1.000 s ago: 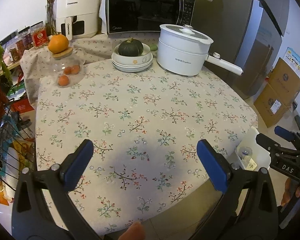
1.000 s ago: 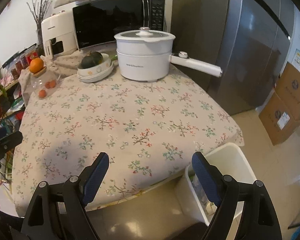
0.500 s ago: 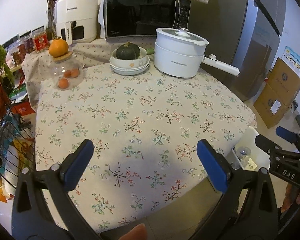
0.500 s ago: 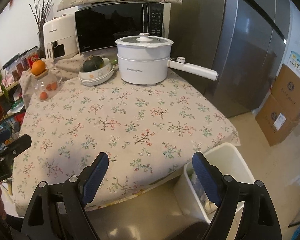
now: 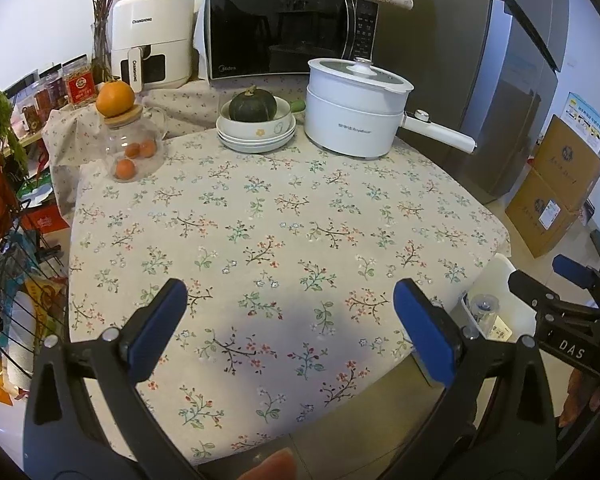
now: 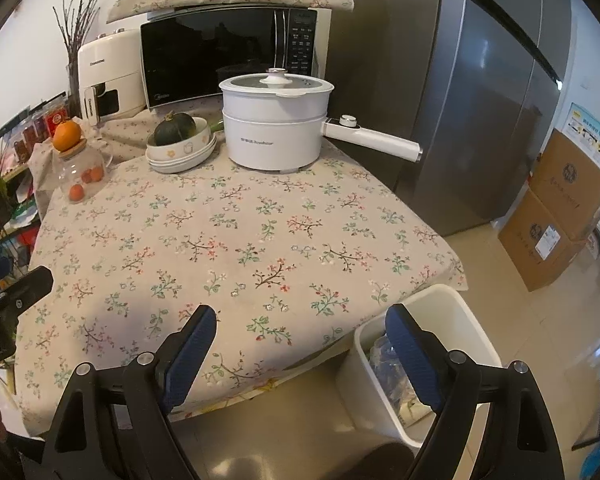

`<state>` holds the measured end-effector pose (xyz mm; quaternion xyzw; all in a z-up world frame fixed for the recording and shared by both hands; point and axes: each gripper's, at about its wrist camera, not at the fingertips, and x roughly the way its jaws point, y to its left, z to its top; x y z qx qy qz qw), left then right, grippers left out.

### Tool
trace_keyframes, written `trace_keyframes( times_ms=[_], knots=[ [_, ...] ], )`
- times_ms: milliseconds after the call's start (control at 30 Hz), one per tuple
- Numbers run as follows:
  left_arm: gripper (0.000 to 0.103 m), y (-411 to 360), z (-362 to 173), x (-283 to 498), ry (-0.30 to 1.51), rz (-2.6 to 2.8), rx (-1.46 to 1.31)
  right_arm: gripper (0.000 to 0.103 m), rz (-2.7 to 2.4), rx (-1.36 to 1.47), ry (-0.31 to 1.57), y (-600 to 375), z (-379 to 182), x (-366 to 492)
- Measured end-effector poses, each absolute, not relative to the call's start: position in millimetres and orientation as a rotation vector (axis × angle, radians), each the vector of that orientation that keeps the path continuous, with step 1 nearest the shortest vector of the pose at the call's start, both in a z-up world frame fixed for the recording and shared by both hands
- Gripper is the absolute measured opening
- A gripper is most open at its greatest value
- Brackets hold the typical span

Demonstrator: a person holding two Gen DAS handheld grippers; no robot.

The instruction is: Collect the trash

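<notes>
We hold both the left gripper (image 5: 288, 328) and right gripper (image 6: 300, 354) wide open and empty. Collected trash, including a clear plastic bottle (image 6: 384, 360), lies in the white bin (image 6: 466, 312) beside the table (image 6: 240, 240); the tabletop appears clear of trash, so collection looks complete.

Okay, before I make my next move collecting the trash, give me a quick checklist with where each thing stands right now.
1. left gripper empty and open: ok.
2. right gripper empty and open: ok.
3. white bin within view beside the table's near corner, top open: ok.
4. Bin has room: cannot tell; a clear bottle and other scraps lie inside, depth hidden.
5. Trash left on the floral tablecloth: none visible; only the pot, bowls and glass jar stand at the far edge.
6. Floor around the bin checked: cannot tell.
</notes>
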<state>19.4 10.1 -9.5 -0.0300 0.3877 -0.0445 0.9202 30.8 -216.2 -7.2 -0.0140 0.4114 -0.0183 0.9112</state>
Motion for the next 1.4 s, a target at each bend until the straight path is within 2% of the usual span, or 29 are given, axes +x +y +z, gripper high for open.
trace_keyframes(
  times_ms=[1400],
  knots=[
    [0.102,1.7,-10.4,17.2,0.796,-0.104,-0.057,0.088,-0.043,-0.036,0.837,-211.6,-7.3,31.6]
  ],
)
